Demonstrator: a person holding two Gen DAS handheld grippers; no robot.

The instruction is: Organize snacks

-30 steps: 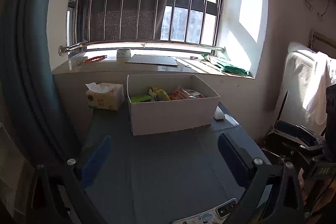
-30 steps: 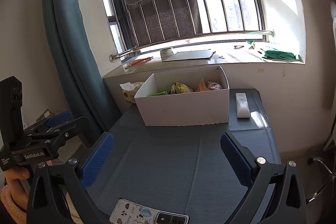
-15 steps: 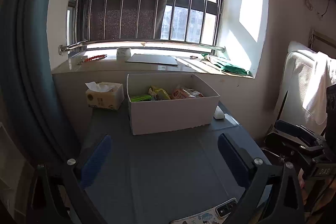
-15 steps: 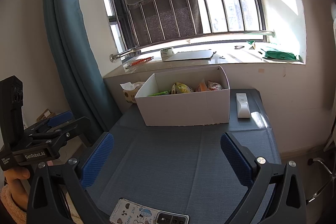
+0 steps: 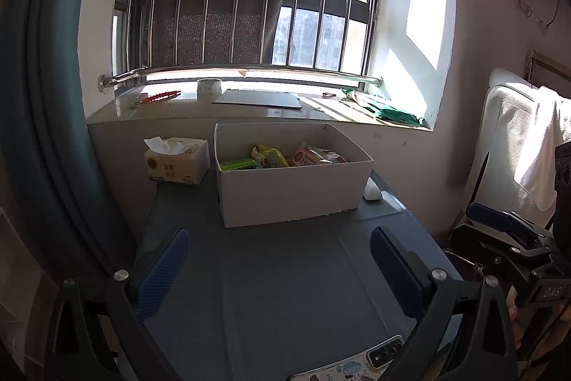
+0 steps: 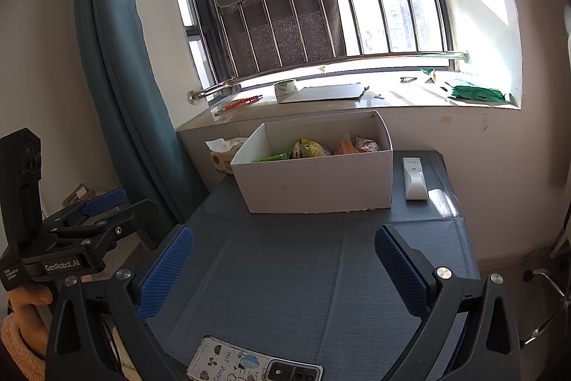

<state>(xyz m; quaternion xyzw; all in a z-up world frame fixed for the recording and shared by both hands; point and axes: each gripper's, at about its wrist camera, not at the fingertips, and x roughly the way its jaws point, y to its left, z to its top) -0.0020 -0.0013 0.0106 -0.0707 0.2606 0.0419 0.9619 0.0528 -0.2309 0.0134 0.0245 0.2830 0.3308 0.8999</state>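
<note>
A white cardboard box (image 5: 292, 195) (image 6: 321, 181) stands at the far side of the grey table (image 5: 278, 291) (image 6: 303, 274). Several snack packets lie inside: a green one (image 5: 237, 164) (image 6: 273, 158), a yellow one (image 5: 273, 156) (image 6: 308, 148) and an orange one (image 5: 308, 156) (image 6: 344, 145). My left gripper (image 5: 282, 270) is open and empty, held back over the near table. My right gripper (image 6: 283, 268) is open and empty too, likewise short of the box. Each gripper shows at the edge of the other's view.
A tissue box (image 5: 176, 163) (image 6: 223, 156) sits left of the white box. A white remote (image 6: 414, 177) (image 5: 371, 190) lies to its right. A phone in a patterned case (image 6: 249, 363) (image 5: 349, 365) lies at the near table edge. Behind is a windowsill (image 5: 249, 106), a blue curtain (image 6: 117, 59) at left.
</note>
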